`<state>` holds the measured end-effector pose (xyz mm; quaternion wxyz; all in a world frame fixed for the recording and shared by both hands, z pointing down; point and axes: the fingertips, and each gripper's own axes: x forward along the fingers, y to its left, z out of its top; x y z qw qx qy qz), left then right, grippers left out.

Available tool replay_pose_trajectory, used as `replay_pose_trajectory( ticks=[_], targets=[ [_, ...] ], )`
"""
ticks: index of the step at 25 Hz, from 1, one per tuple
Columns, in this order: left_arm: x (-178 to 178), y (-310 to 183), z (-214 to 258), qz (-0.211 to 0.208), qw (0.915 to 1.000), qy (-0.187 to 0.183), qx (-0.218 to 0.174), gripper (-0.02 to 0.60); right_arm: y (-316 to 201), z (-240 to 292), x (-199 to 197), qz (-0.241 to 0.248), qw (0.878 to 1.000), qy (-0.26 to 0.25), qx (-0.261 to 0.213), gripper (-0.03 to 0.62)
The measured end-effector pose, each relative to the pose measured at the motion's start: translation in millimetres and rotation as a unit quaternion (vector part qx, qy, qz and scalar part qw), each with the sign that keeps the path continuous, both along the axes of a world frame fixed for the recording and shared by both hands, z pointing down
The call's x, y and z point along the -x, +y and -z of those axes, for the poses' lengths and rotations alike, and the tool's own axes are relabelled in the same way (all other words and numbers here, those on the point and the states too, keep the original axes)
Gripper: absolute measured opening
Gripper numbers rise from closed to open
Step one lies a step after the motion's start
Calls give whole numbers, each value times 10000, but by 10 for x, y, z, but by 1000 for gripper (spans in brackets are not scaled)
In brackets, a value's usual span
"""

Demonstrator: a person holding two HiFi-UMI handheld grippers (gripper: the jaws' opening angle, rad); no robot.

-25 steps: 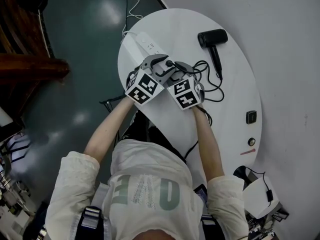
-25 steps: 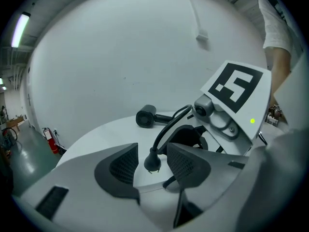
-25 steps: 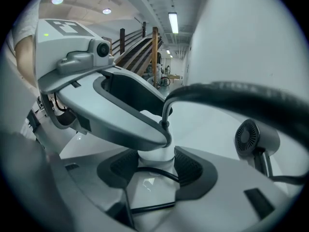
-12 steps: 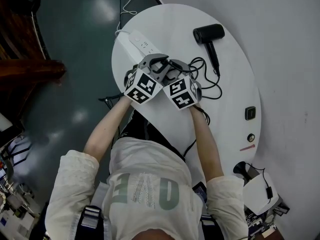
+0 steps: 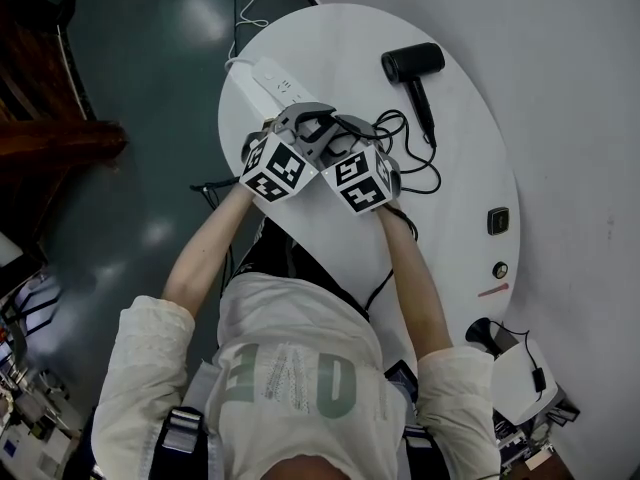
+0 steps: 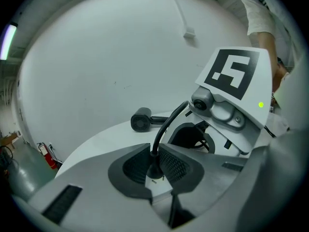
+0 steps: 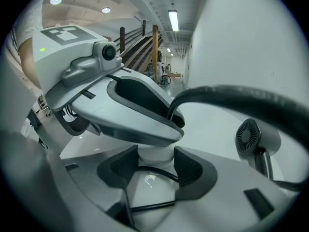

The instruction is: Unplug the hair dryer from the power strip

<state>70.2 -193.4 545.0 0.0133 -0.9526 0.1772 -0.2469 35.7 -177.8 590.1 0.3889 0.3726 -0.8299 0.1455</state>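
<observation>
Round white table (image 5: 470,198) – long white plastic power strip (image 5: 268,80) is lying near its far left edge, and the black hair dryer (image 5: 412,63) is lying on its side well apart to the right, its black rubber cord (image 5: 415,163) looping back toward the grippers.

Left gripper (image 6: 153,159): jaws are closing, ribbed pads already pressing on the neck of the small black plug (image 6: 154,170), which is sitting in the strip. Right gripper (image 7: 155,161): jaws are standing wide, clamped on the white body of the strip just below the left one, pinning it.

Step in hand, as judged: securing the plug before the pull. To do it well, the left gripper should be biting on the plug body, not the cord above it – a grip on the neck may slip or strain the cable. The pull should be going straight out along the pins, without rocking, while the right gripper is holding the strip down so it is not lifting with the plug
</observation>
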Motion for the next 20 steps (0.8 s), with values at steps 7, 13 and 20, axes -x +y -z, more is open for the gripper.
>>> replay_pose_trajectory(
  ticks=[7, 13, 20],
  targets=[
    [-98, -36, 558, -94, 9962, 700, -504, 54, 6, -4, 12, 69, 10000, -32, 45, 238],
    [-259, -392, 1478, -202, 9863, 1012, -1289, 51, 57, -35, 0, 52, 9999, 31, 119, 238],
    [-98, -306, 1327, 55, 9904, 1009, -949, 51, 8, -17, 8, 16, 9999, 72, 128, 238]
  ],
)
